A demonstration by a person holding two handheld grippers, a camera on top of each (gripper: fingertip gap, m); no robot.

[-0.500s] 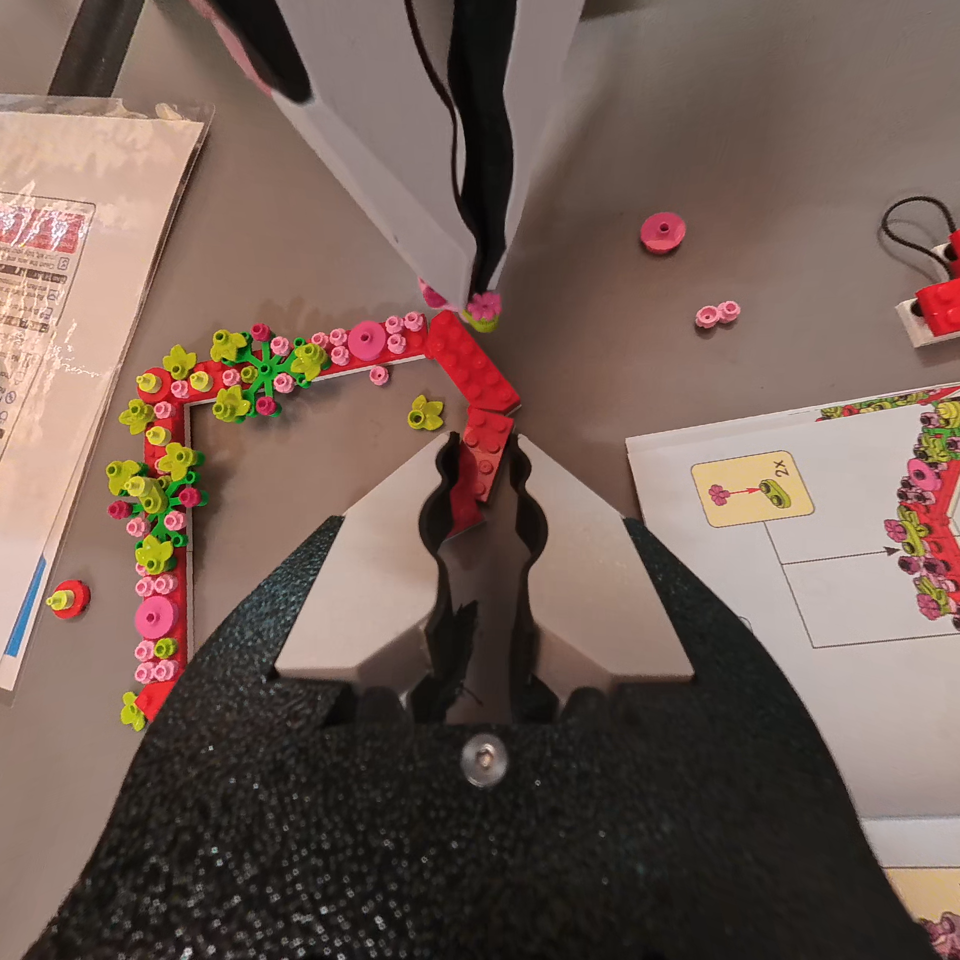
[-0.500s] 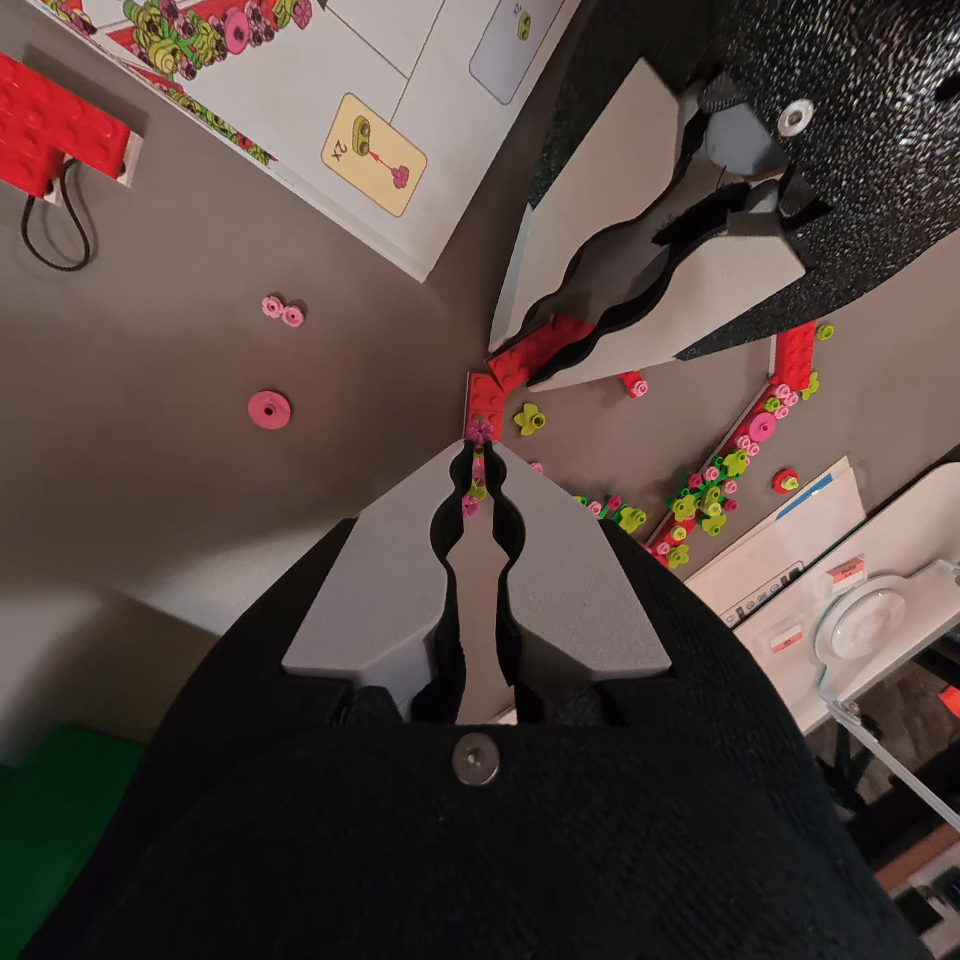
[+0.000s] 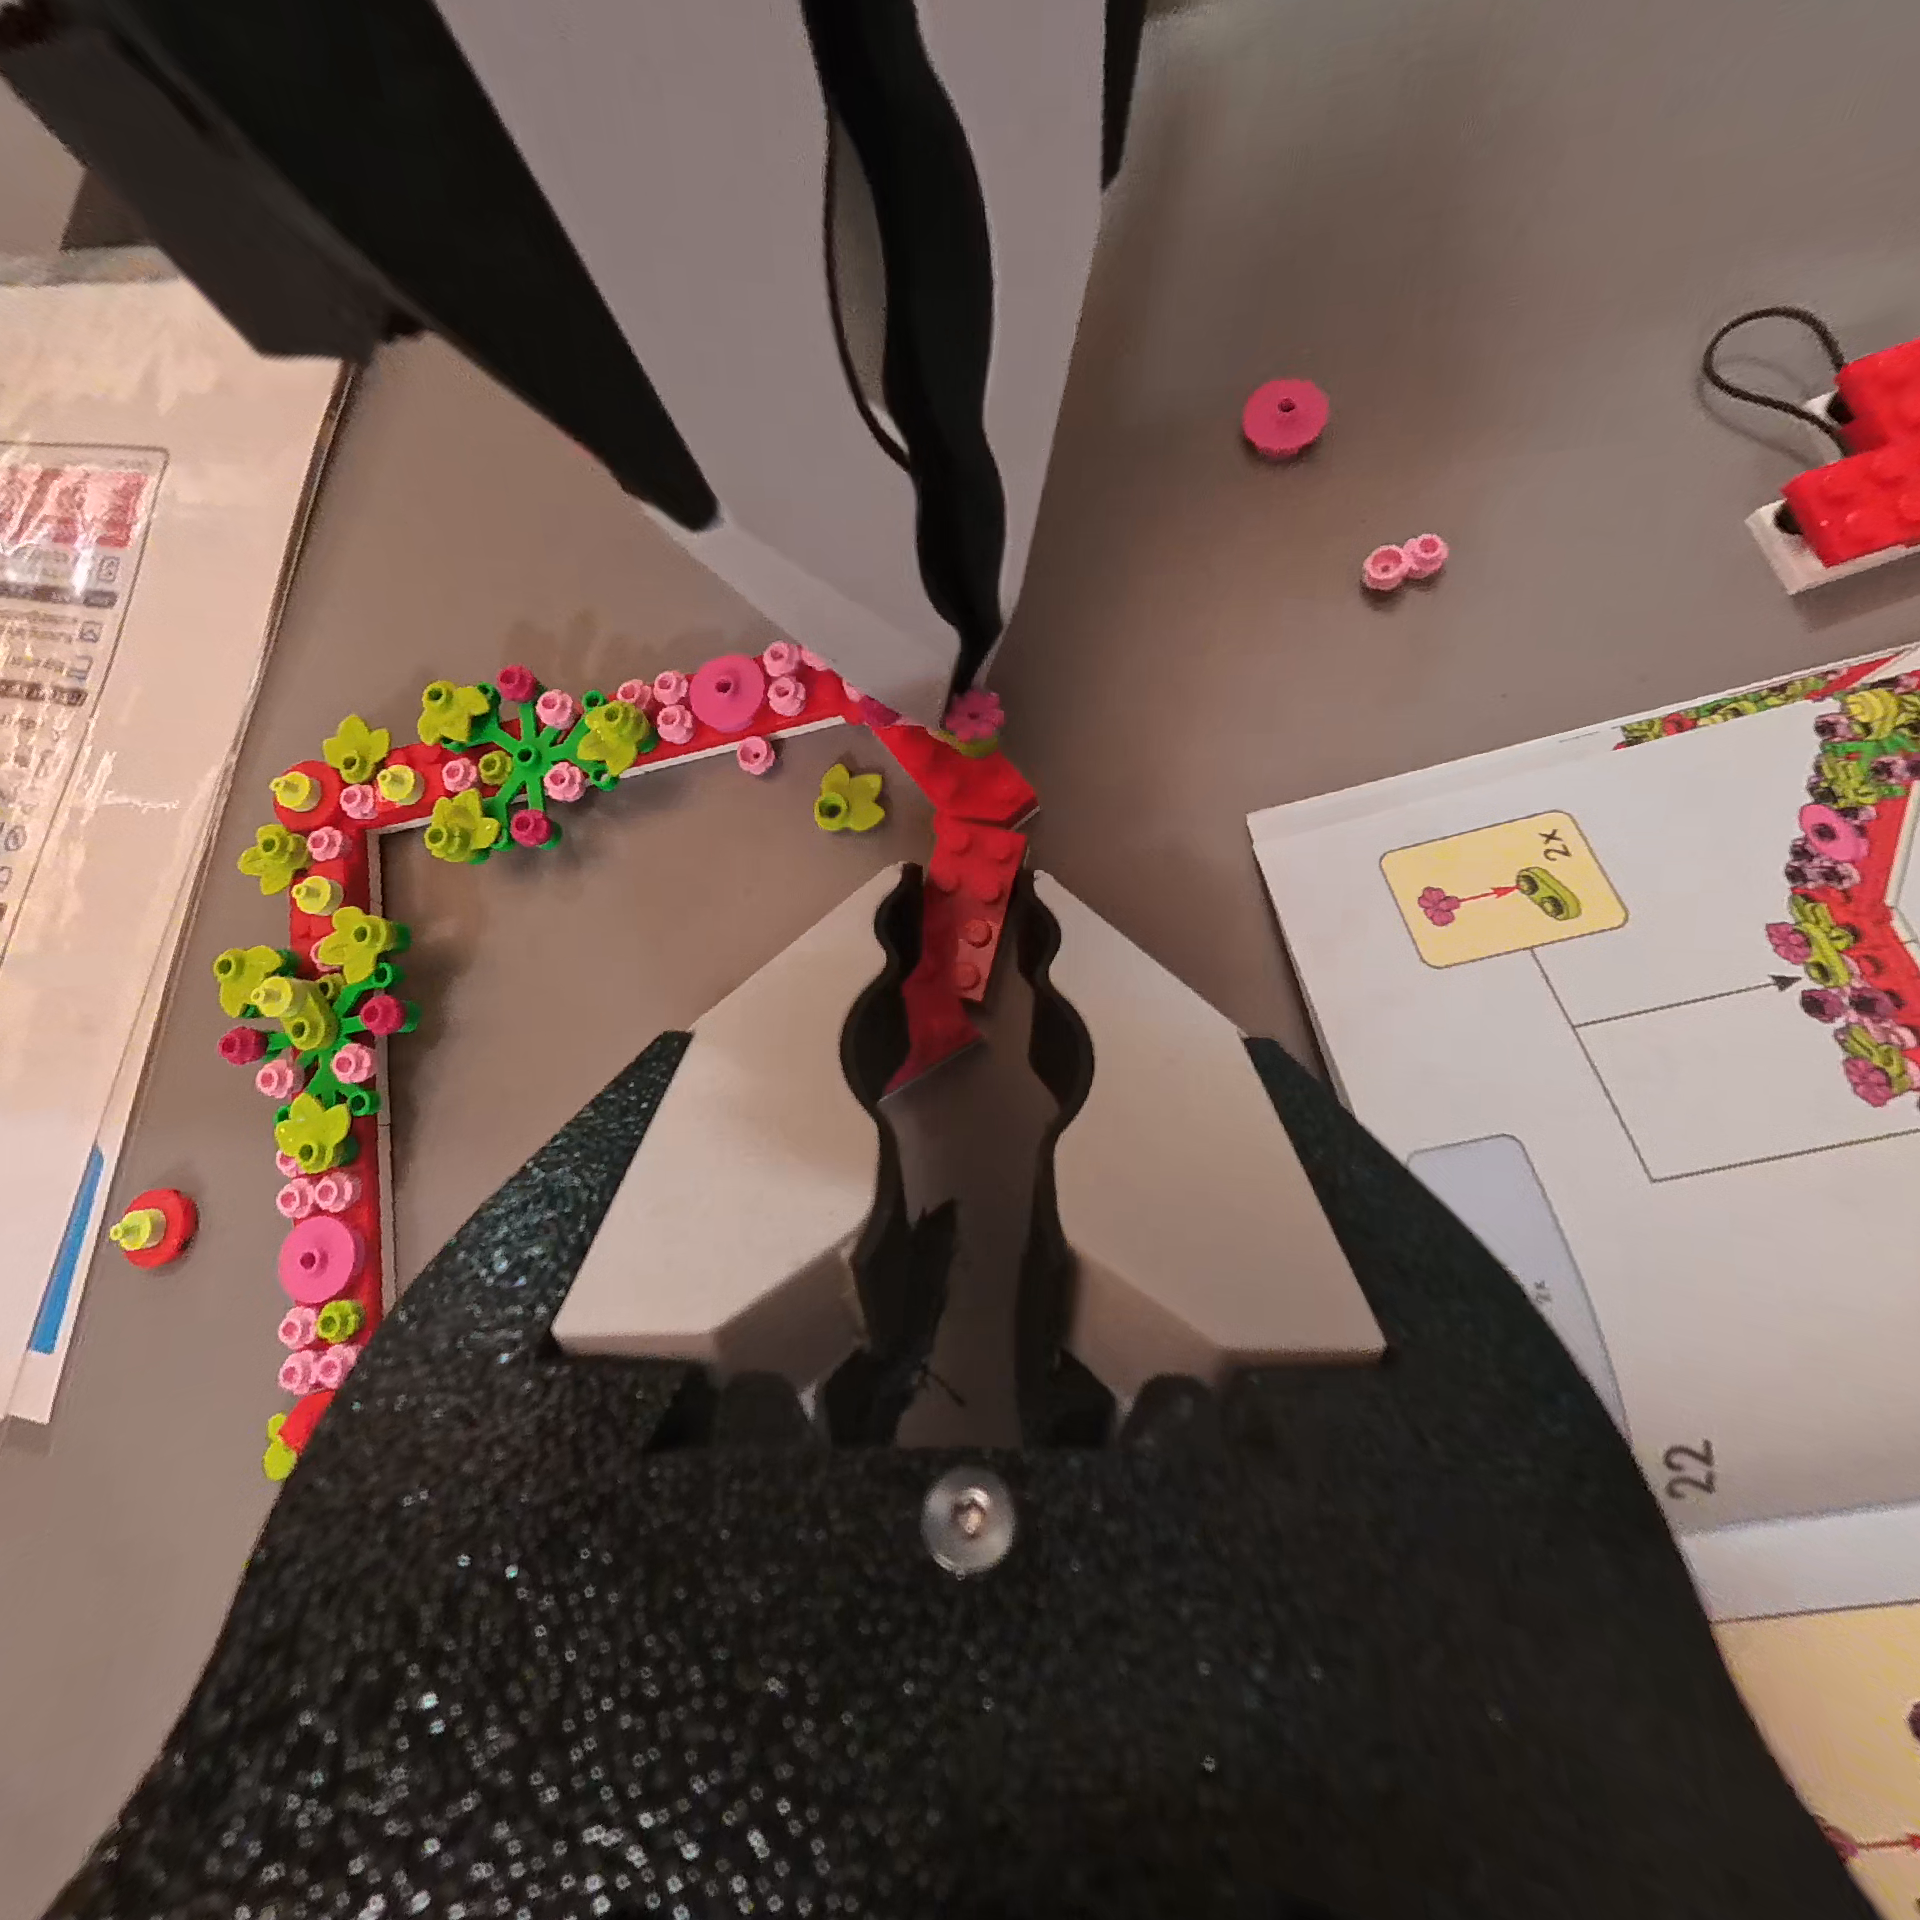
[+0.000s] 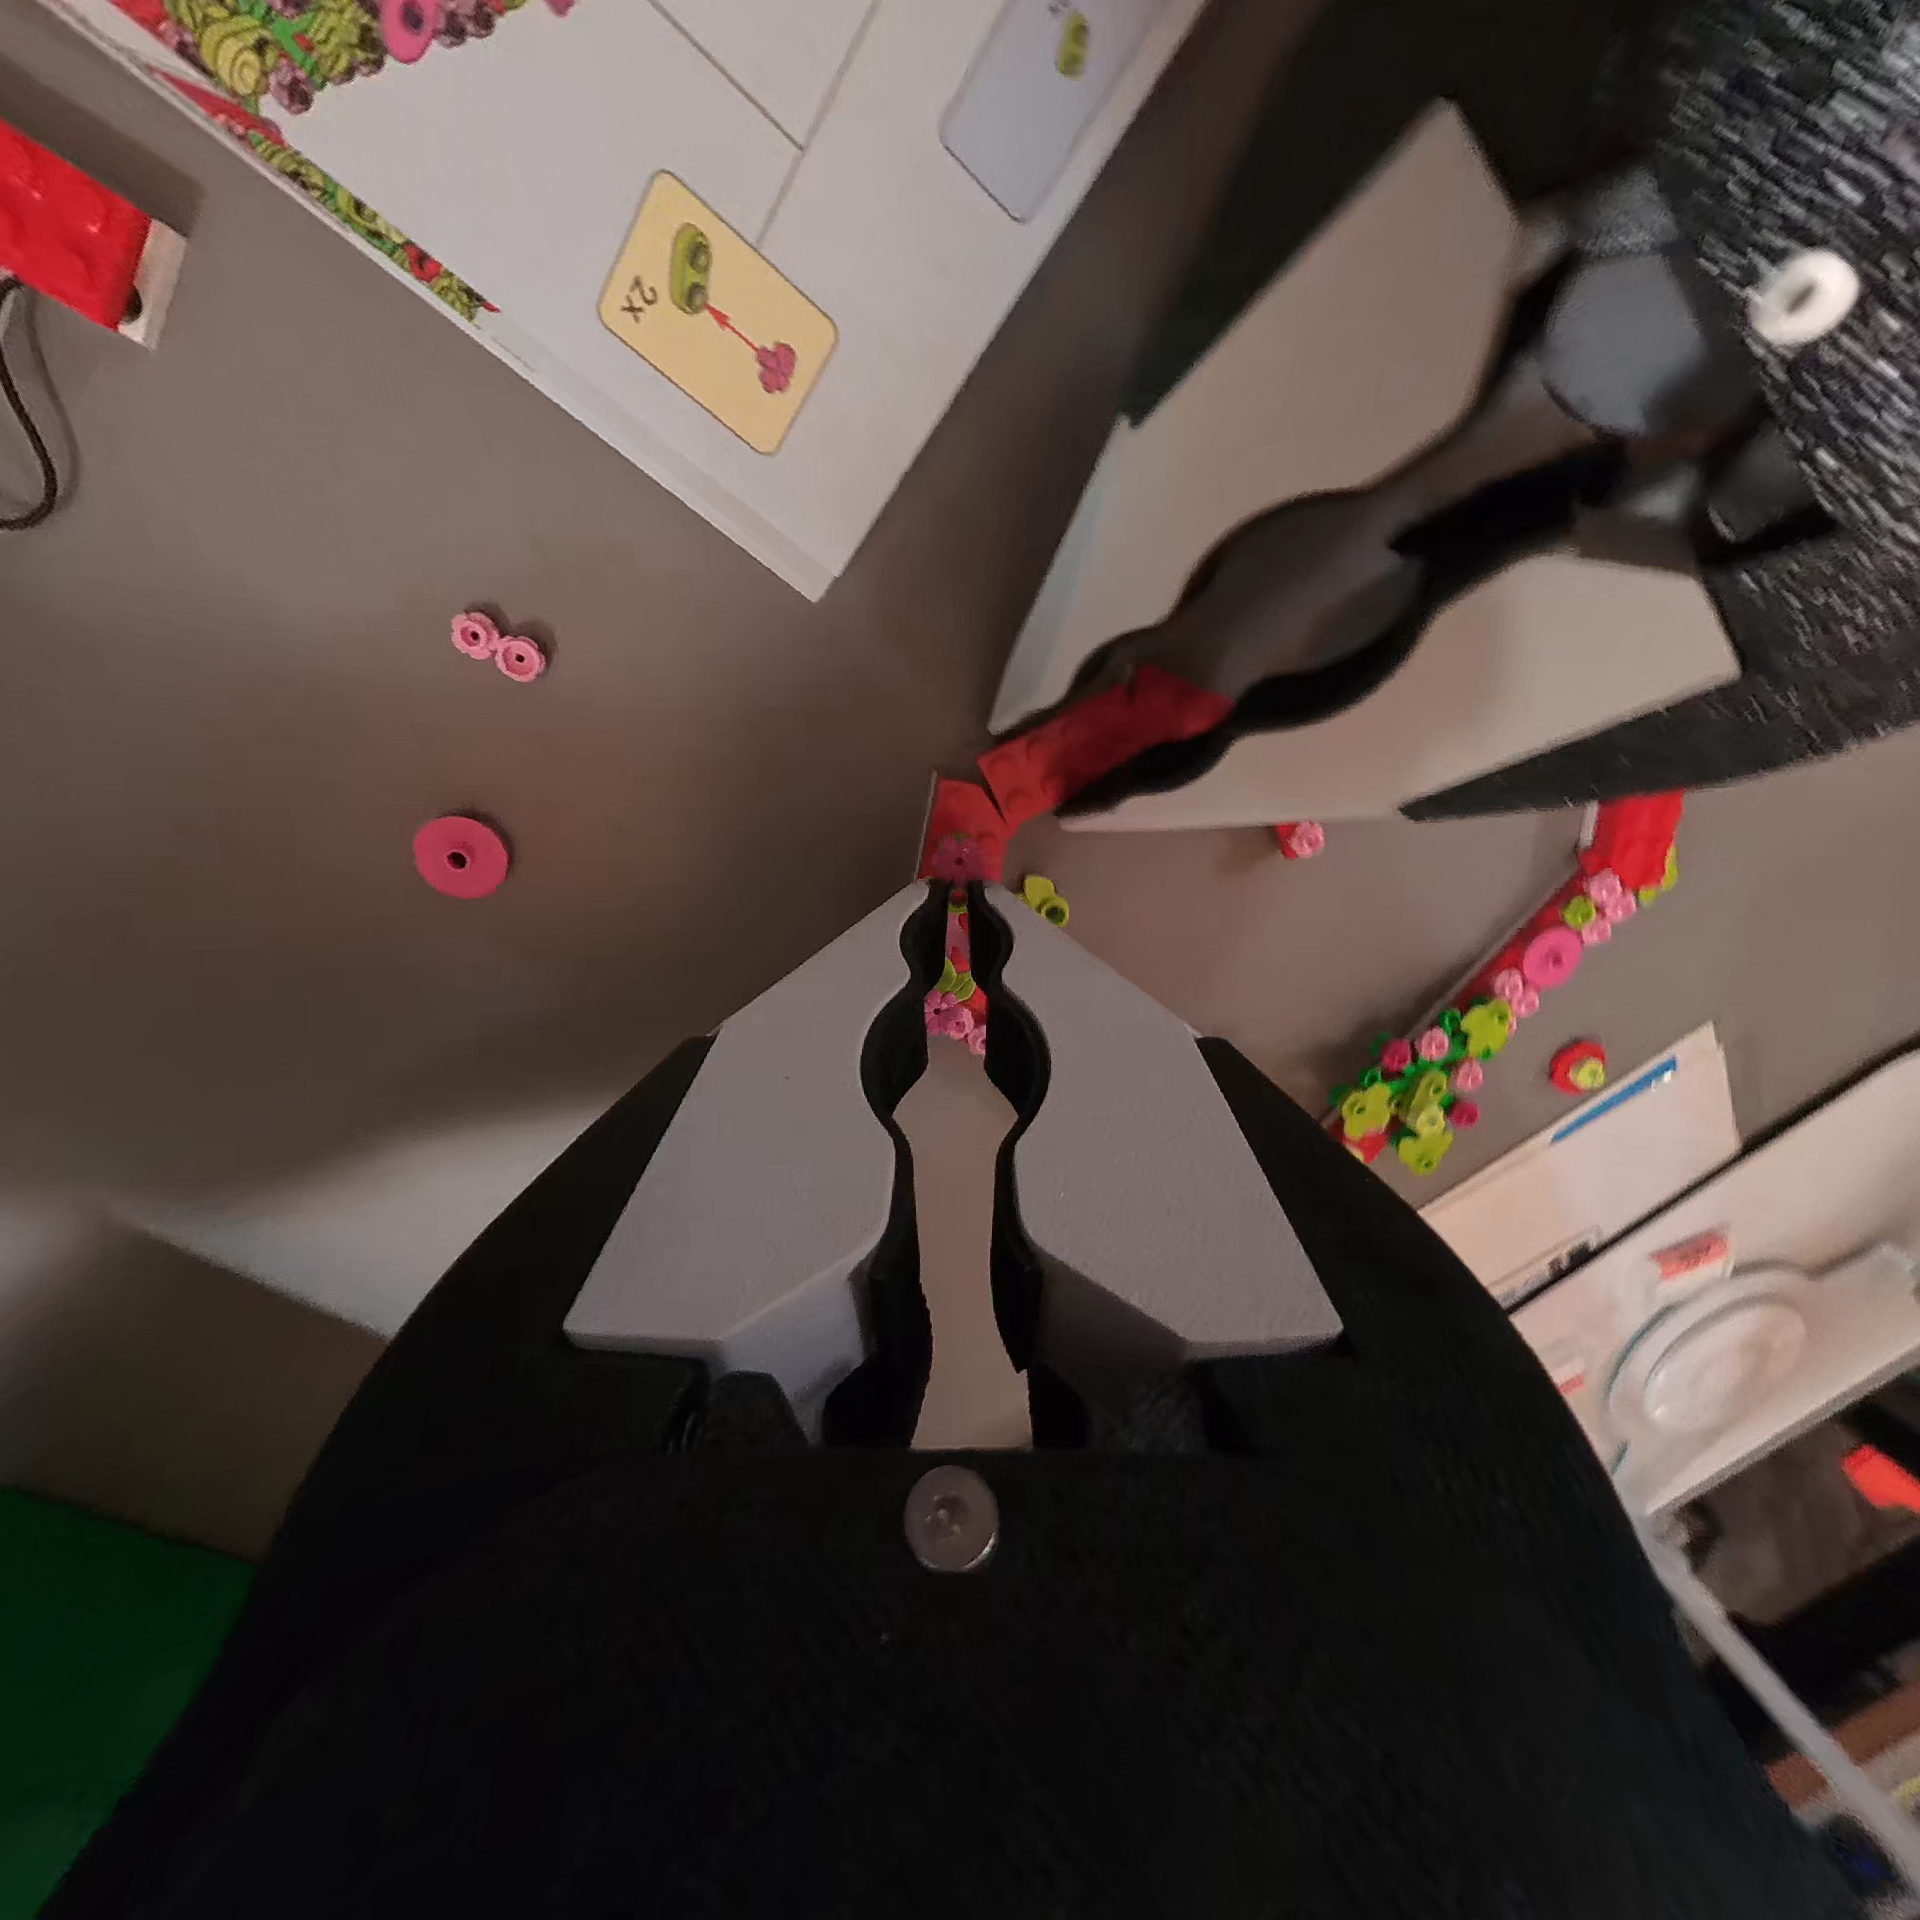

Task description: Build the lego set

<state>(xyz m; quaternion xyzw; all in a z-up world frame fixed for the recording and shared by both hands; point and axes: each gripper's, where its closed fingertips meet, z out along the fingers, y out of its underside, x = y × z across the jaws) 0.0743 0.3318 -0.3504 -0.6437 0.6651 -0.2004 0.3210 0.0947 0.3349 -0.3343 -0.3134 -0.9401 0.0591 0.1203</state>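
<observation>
A flat grey table (image 3: 1403,260) carries everything. At the far left of the left wrist view lies a clear plastic bag over printed paper (image 3: 114,727), with a small red round piece topped by a lime stud (image 3: 156,1228) just beside its lower edge. Next comes the red lego frame (image 3: 343,1039), an angular band lined with pink flowers, lime leaves and green stems; it bends round toward the middle. A loose lime leaf piece (image 3: 850,798) sits on the table inside the bend.

In the middle, the left gripper (image 3: 966,883) is pinched on the bare red end of the frame, the studded plates running between its fingers. Opposite it, the right gripper (image 4: 961,888) comes down tip to tip, clamped on a small lime piece with a magenta flower (image 3: 975,715), which touches the red plate at the frame's corner.

Further right a magenta round plate (image 3: 1285,416) and a pale pink double-flower piece (image 3: 1405,561) lie apart on bare table. Below them the open instruction booklet (image 3: 1558,1091) spreads, and at the far right edge sits a red brick assembly on a white base (image 3: 1860,499) with a black cord loop.
</observation>
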